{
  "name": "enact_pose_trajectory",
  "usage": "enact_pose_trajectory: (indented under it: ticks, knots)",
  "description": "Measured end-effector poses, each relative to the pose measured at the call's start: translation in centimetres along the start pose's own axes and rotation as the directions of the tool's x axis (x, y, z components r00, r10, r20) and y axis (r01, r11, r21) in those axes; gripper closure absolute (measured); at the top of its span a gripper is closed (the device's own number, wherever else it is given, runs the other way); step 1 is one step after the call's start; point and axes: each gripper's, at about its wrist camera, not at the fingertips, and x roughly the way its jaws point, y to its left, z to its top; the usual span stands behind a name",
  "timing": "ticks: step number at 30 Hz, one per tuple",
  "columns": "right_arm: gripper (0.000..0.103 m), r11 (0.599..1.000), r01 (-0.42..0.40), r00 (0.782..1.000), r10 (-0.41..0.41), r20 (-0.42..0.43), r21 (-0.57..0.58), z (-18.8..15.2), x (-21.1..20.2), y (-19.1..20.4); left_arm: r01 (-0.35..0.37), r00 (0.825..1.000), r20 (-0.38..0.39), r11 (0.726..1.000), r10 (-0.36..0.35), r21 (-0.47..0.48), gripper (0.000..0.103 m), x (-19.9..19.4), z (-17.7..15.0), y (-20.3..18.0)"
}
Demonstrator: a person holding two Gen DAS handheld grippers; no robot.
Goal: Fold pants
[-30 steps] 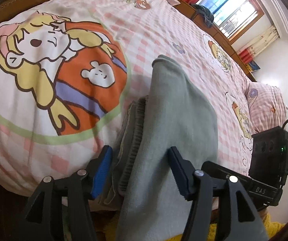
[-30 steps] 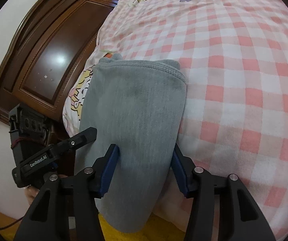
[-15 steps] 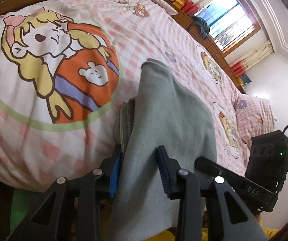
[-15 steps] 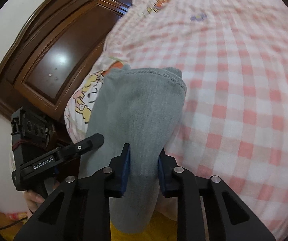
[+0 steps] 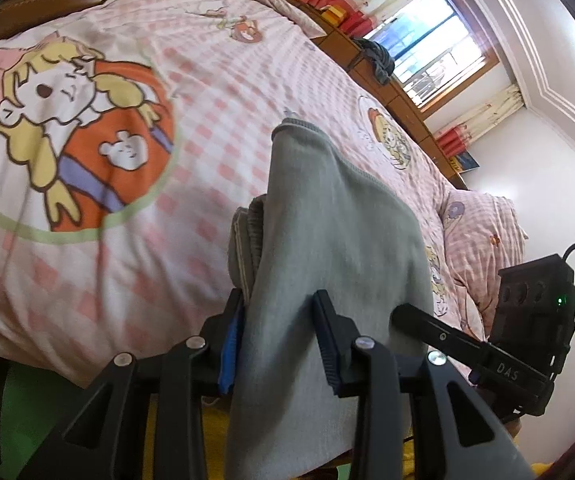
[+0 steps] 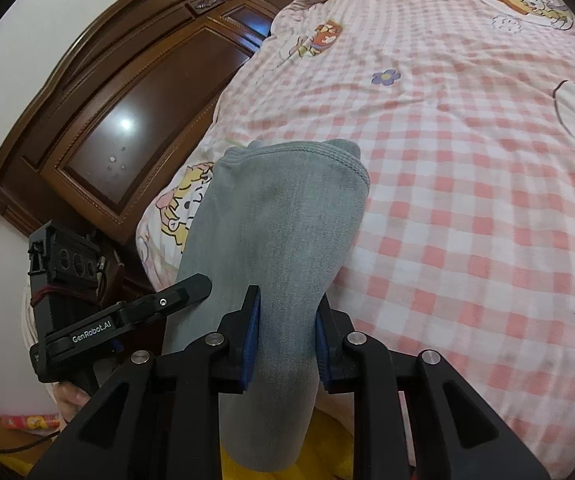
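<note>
Grey pants [image 5: 327, 240] lie folded over the near edge of the bed, their hem end resting on the quilt and their lower part hanging down. My left gripper [image 5: 277, 340] is shut on the pants at the bed's edge, beside the ribbed waistband layers [image 5: 247, 236]. In the right wrist view the same grey pants [image 6: 283, 224] run away from me onto the quilt. My right gripper [image 6: 285, 340] is shut on them too, blue pads pressed against both sides of the cloth. Each gripper shows in the other's view.
A pink checked quilt [image 5: 227, 92] with cartoon prints covers the bed. A dark wooden headboard [image 6: 135, 112] stands at the left in the right wrist view. A pillow [image 5: 483, 232] lies at the far right, with a window [image 5: 419, 52] beyond. A yellow cloth [image 6: 319, 440] lies below.
Both grippers went from open around the pants to shut on them. Both have lifted slightly, and the pants have risen and bunched between the fingers.
</note>
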Motion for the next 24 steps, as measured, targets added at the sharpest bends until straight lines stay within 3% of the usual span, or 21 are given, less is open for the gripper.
enact_pose_trajectory:
  ticks: [6,14,24]
  knots:
    - [0.079,1.000,0.012,0.999,-0.012,0.036,0.017,-0.7,-2.5,-1.2,-0.022,1.000,-0.009,0.999,0.023,0.050,0.068,0.8,-0.5,-3.2]
    - [0.079,0.999,0.026,0.994,-0.030,0.103,0.042,-1.6,-6.6,-3.4,0.013,0.999,-0.040,0.996,-0.009,0.091,0.068,2.0,-1.4,-7.3]
    - [0.079,0.993,0.044,0.975,-0.066,0.212,0.109,-2.5,-13.3,-8.3,0.076,0.994,-0.093,0.981,-0.060,0.177,0.068,5.3,-2.9,-15.1]
